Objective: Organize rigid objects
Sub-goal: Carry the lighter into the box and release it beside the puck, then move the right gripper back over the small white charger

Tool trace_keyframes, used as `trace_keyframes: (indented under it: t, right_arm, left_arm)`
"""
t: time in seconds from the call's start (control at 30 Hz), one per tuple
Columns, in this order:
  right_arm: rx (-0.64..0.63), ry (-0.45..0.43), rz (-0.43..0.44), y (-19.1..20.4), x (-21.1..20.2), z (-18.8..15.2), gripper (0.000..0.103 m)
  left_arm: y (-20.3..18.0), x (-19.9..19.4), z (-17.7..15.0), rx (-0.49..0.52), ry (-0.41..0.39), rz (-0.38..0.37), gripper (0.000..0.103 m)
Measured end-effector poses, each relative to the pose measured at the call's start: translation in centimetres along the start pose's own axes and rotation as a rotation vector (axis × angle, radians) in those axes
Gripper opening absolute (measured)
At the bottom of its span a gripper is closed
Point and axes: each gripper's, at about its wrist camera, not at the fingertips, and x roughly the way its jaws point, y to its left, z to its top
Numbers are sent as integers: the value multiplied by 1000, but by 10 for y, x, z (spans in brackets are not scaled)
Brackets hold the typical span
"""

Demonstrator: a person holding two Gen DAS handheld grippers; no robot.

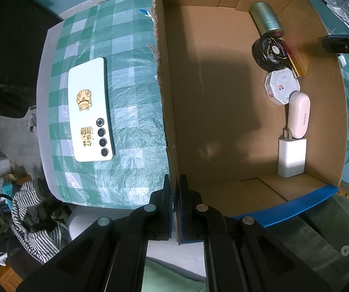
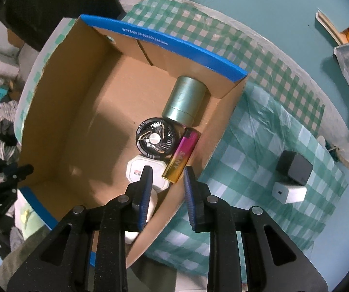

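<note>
- Left claw (image 1: 175, 209) is clamped on the box (image 1: 164, 97) wall, pads pressed to either side of the cardboard, steadying it.
- Right claw (image 2: 167, 182) hangs over the box's far side from that grip, jaws slightly apart with nothing between the pads; the lighter (image 2: 181, 155) lies just beyond the tips.
- Inside the box, a row runs along the wall opposite my left grip: can (image 1: 266, 19) in the corner, then fan (image 1: 269, 53), lighter beside the fan and against the wall, octagonal case (image 1: 281, 87), pink case (image 1: 299, 116), white charger (image 1: 292, 157).
- Outside the box: phone (image 1: 91, 109) lies flat on the checked cloth (image 1: 130, 121) near the wall I grip; a black adapter (image 2: 296, 168) and a second white charger (image 2: 290, 192) lie touching on the cloth past the opposite wall.
- Step, as I judge it: the lighter looks just set down, with three things still to bring in.
- Next: lift the right claw clear of the wall, cross to the adapter pair, open wide enough for one block, and take it without dragging its neighbour. Left stays put.
</note>
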Motion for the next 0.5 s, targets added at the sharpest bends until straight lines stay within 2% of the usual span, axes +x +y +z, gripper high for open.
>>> trace_keyframes:
  t: [0.17, 0.27, 0.5]
  right_arm:
    - [17, -17, -4, -4, -9, -3, 26]
    - [32, -33, -2, -9, -17, -6, 31]
    - [84, -54, -2, -30, -28, -15, 32]
  left_arm:
    - [0, 0, 0, 1, -1, 1, 4]
    - [0, 0, -1, 2, -1, 2, 4]
    - [-1, 1, -1, 12, 1, 8, 4]
